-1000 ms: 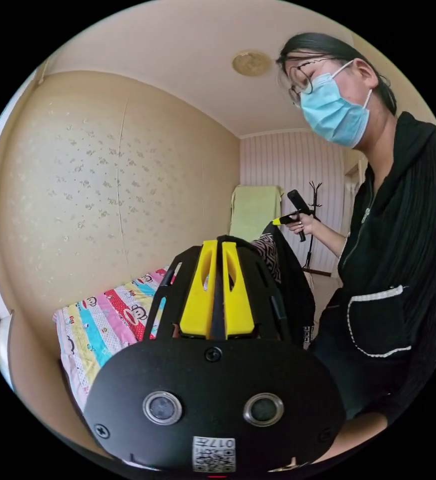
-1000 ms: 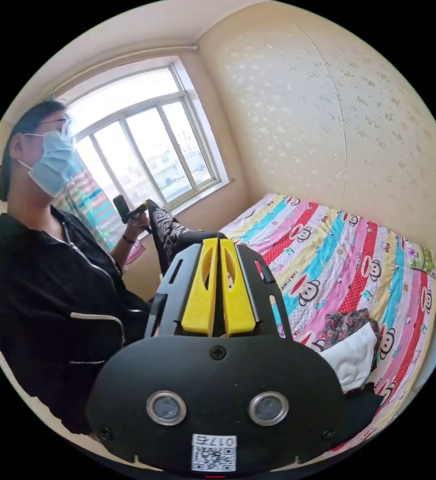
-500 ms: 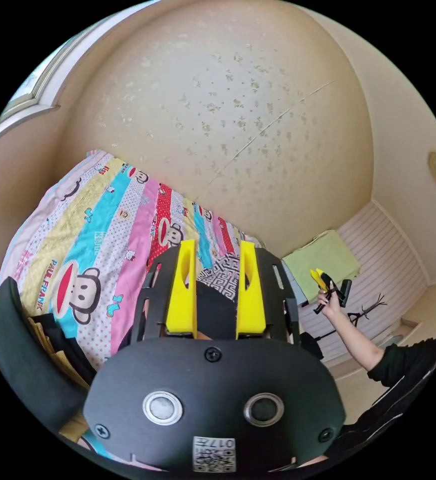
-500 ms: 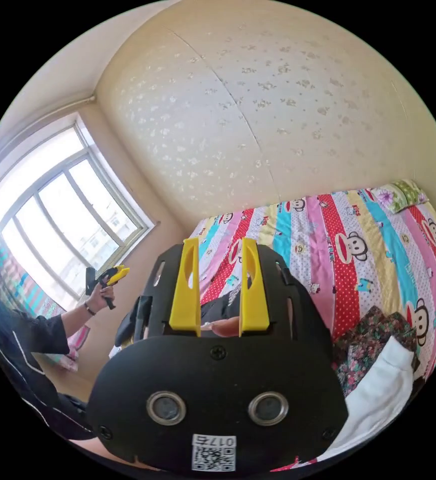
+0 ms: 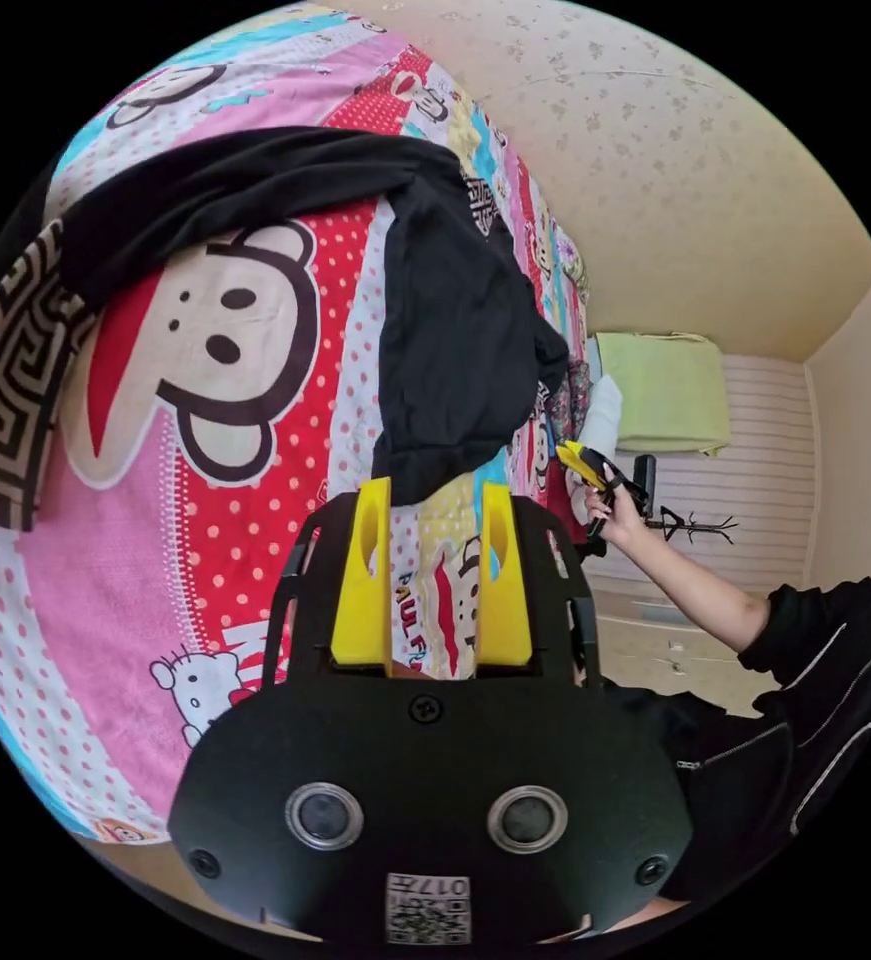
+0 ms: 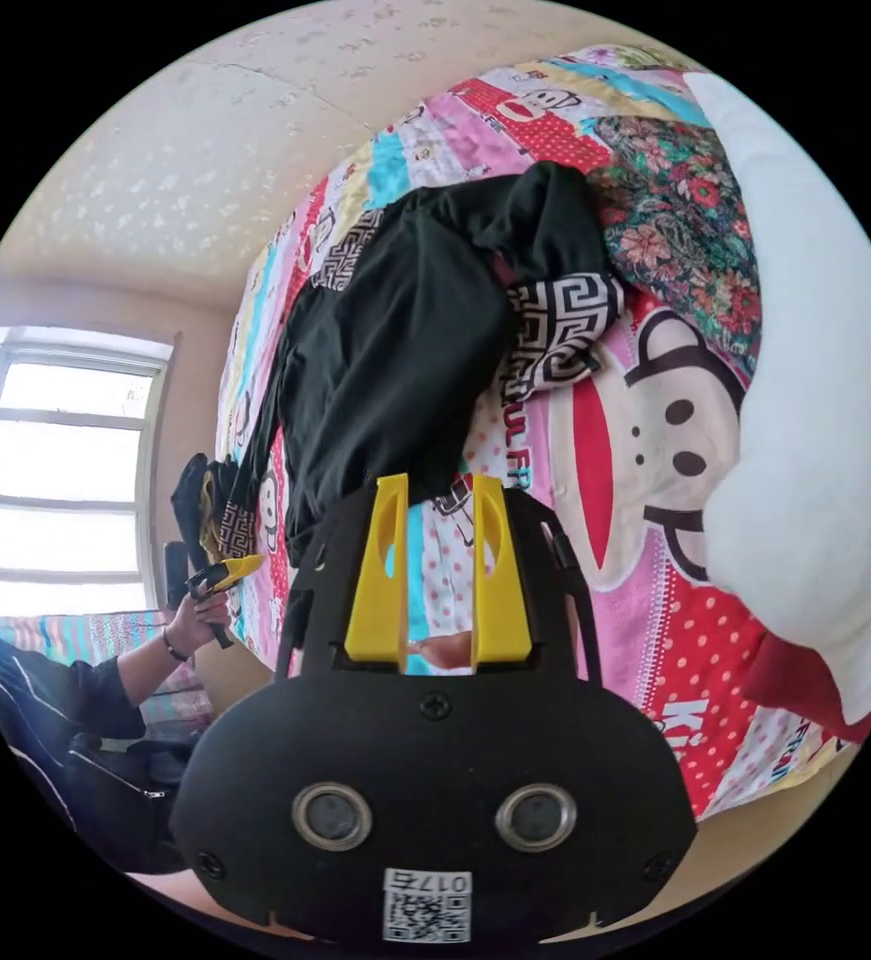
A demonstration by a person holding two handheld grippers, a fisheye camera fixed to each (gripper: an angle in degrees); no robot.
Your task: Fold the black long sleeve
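our black long-sleeve top with patterned cuffs (image 6: 395, 340) lies rumpled on the cartoon-print bedsheet (image 5: 245, 560). both yellow-jawed grippers, left (image 5: 425, 580) and right (image 6: 437, 570), are spread and empty. we judge folding not yet begun; next we must flatten it.

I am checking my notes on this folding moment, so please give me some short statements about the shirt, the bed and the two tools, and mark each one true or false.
1. The black long sleeve lies spread on the cartoon bedsheet. True.
2. The left tool is shut on the shirt. False: its jaws stand open, with the bedsheet showing between them.
3. The right tool is open and holds nothing. True.
4. The shirt is plain black all over. False: it has black-and-white patterned cuffs.
5. A white pillow lies on the bed beside a floral cloth. True.
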